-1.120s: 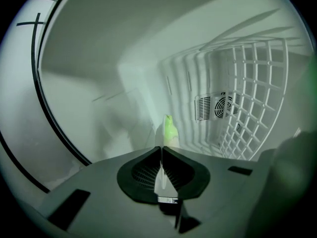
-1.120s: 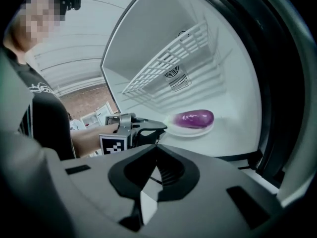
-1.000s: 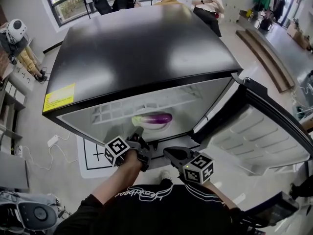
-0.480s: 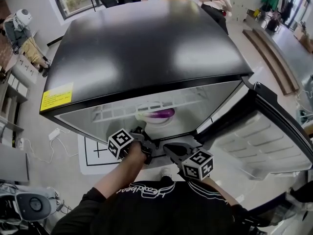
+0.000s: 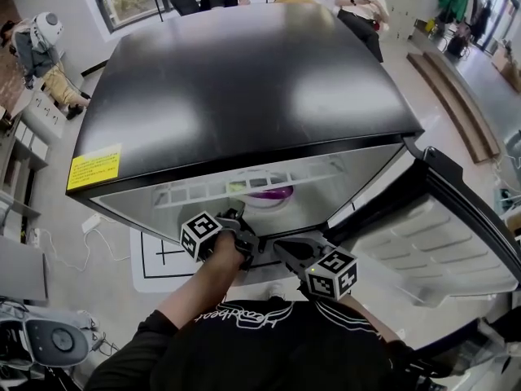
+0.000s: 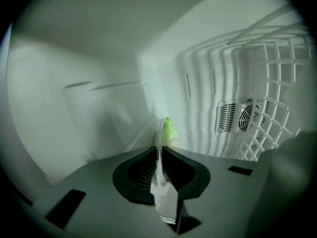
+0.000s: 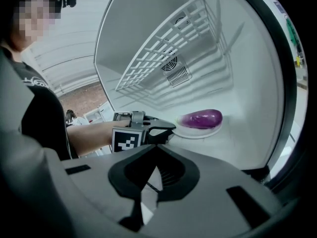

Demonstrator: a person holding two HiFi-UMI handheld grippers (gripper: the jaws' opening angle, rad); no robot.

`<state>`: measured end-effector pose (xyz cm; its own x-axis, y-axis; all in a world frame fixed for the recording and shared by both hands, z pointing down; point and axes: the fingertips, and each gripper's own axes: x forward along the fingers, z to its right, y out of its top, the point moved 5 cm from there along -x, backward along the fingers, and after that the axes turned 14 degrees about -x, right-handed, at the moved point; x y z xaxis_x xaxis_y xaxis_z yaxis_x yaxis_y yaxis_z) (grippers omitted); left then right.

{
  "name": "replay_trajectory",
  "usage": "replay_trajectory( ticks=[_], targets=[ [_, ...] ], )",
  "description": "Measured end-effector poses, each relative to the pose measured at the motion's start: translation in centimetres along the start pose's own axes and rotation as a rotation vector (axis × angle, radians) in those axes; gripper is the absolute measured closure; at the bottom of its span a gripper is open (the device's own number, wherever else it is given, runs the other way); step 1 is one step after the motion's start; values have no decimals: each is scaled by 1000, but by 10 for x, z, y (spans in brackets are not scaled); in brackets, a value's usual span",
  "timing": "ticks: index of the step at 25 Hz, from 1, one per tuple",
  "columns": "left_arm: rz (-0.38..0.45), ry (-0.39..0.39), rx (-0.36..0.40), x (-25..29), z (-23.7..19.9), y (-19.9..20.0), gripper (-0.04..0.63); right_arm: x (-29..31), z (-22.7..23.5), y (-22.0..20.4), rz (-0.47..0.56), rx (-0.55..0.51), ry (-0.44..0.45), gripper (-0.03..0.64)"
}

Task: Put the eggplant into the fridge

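Inside the open fridge (image 5: 244, 96), under the wire shelf (image 5: 244, 184): the purple eggplant (image 7: 200, 118) lies on a white plate (image 7: 195, 131), green stem end toward the back wall. Whether the plate rests on the white inner floor or is held just above it cannot be told.

Left gripper (image 5: 244, 233): reaches in at the opening, jaws closed narrow on the plate's near rim, thin white edge pinched between them.

Right gripper (image 5: 281, 249): just beside the left one, outside the opening, jaws together with nothing between.

Fridge door (image 5: 456, 235): swung wide at the right.
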<state>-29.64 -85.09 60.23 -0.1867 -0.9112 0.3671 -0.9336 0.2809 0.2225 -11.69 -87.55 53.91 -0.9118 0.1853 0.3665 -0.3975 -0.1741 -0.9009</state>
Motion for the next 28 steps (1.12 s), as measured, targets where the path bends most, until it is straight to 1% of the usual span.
replay_trajectory(
  ticks=[3, 6, 8, 10, 12, 14, 15, 19, 21, 22, 24, 26, 27, 28],
  targets=[
    [-4, 1, 5, 1, 4, 1, 569, 1, 2, 2, 2, 4, 8, 611],
    [-15, -2, 23, 1, 8, 0, 487, 3, 4, 4, 5, 1, 12, 611],
    [-23, -4, 35, 1, 11, -2, 454, 3, 6, 6, 10, 4, 9, 611],
    [-32, -17, 43, -1, 14, -4, 437, 4, 7, 6, 13, 6, 5, 611],
    [-35, -36, 52, -5, 16, -4, 385, 4, 7, 6, 15, 9, 6, 611],
    [-40, -53, 48, -9, 18, -4, 346, 6, 6, 5, 16, 12, 8, 611],
    [-46, -61, 44, -12, 19, -5, 336, 6, 5, 5, 17, 13, 8, 611],
    [-91, -109, 42, -27, 23, -12, 336, 6, -2, 7, 24, 11, 6, 611],
    [-136, -130, 33, -38, 23, -19, 337, 3, -7, 9, 31, 8, 2, 611],
    [-163, -146, 43, -43, 25, -25, 338, 1, -9, 10, 35, 6, -3, 611],
    [-216, -184, 96, -53, 30, -36, 342, -4, -13, 12, 46, 2, -16, 611],
    [-248, -198, 173, -63, 32, -44, 418, -10, -17, 15, 60, -1, -32, 611],
    [-260, -198, 208, -68, 31, -47, 486, -13, -20, 17, 67, -4, -40, 611],
    [-275, -200, 235, -74, 31, -49, 581, -15, -24, 18, 73, -7, -48, 611]
  ],
)
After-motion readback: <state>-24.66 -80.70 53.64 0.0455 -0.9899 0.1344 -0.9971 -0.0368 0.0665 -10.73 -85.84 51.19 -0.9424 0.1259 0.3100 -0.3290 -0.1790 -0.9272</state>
